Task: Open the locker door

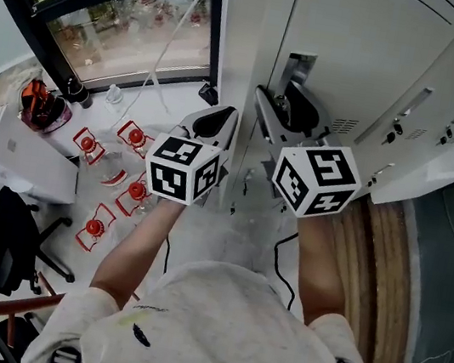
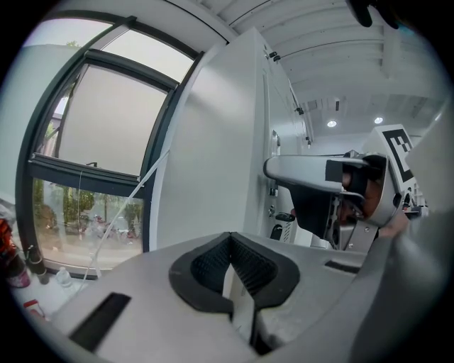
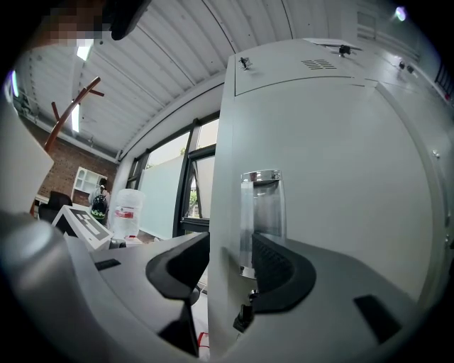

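Locker door (image 3: 319, 177) edge stands between the right gripper's (image 3: 228, 264) parted jaws, as its own view shows. Left gripper (image 2: 233, 266) is closed and empty.

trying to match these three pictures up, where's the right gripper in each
head view: right gripper just right of centre, at the locker door.
left gripper view: right gripper at right, mid-height.
right gripper view: right gripper at bottom centre, jaws open astride the door edge.
shared landmark: the locker door.
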Demonstrator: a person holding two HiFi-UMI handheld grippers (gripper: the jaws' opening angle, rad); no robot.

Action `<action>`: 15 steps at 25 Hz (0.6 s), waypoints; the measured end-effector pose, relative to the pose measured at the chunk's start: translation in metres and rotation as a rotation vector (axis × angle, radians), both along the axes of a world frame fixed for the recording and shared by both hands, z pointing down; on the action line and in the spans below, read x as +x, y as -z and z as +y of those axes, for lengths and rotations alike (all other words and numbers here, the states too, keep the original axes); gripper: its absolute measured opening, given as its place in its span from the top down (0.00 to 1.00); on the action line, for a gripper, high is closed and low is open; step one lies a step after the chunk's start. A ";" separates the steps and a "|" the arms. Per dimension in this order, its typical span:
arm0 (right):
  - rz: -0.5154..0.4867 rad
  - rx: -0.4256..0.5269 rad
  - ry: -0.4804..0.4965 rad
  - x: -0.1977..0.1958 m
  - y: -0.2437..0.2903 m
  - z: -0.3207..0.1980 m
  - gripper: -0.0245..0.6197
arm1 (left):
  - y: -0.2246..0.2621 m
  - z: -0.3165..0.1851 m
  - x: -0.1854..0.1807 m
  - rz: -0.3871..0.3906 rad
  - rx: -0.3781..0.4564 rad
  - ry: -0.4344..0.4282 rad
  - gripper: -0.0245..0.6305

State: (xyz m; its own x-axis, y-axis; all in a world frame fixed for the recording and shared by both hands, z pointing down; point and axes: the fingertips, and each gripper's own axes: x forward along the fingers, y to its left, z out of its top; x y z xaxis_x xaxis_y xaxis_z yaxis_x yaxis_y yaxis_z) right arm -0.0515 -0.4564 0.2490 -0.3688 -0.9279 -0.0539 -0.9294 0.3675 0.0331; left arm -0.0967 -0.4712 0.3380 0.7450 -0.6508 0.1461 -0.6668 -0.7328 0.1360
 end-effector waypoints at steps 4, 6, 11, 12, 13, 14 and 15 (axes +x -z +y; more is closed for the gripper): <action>0.001 0.004 -0.009 0.000 0.000 0.006 0.71 | -0.002 0.005 0.001 -0.002 -0.003 -0.016 0.95; 0.001 0.006 -0.013 0.001 0.000 0.011 0.71 | -0.003 0.009 0.002 0.000 -0.005 -0.022 0.95; 0.000 0.001 -0.024 0.004 0.000 0.024 0.71 | -0.003 0.019 0.005 0.000 -0.004 -0.043 0.95; 0.002 -0.002 -0.026 0.004 0.000 0.026 0.71 | -0.004 0.021 0.006 0.000 -0.006 -0.046 0.95; 0.004 -0.004 -0.027 0.003 0.000 0.029 0.71 | -0.005 0.023 0.006 0.000 -0.008 -0.049 0.95; 0.005 -0.007 -0.028 0.003 0.000 0.032 0.71 | -0.006 0.024 0.006 0.001 -0.011 -0.052 0.95; 0.006 -0.009 -0.030 0.003 0.000 0.034 0.71 | -0.007 0.027 0.007 0.002 -0.013 -0.055 0.95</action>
State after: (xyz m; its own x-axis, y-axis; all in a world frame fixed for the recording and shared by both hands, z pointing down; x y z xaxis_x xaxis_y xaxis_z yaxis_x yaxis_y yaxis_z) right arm -0.0480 -0.4221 0.2490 -0.3408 -0.9391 -0.0437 -0.9400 0.3394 0.0361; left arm -0.0899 -0.4447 0.3451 0.7800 -0.6069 0.1527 -0.6252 -0.7666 0.1467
